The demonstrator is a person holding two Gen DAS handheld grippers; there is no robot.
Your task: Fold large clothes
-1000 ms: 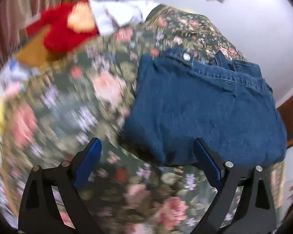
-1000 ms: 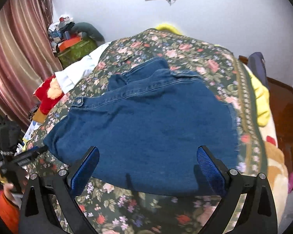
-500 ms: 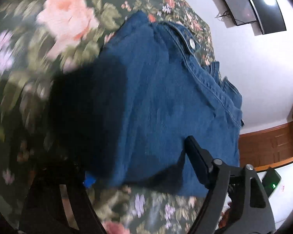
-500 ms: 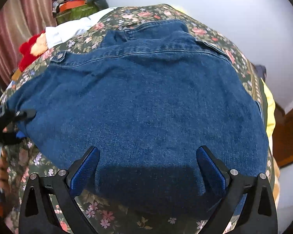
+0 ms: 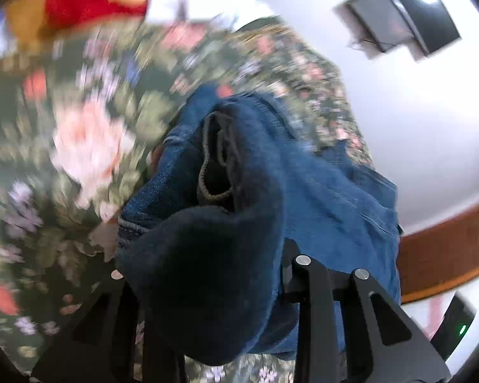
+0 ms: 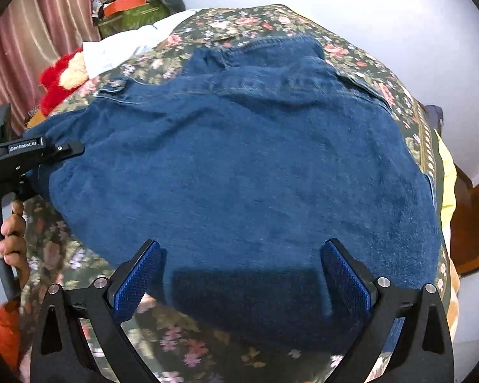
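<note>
1 denim jacket — left gripper clamped.

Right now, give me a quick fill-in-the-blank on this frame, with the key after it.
1. The denim jacket lies on a bedspread printed with ____.
2. The left gripper is shut on a bunch of ____.
3. The right gripper has its jaws ____ above the jacket's near edge.

Missing words: flowers; denim; open
</note>
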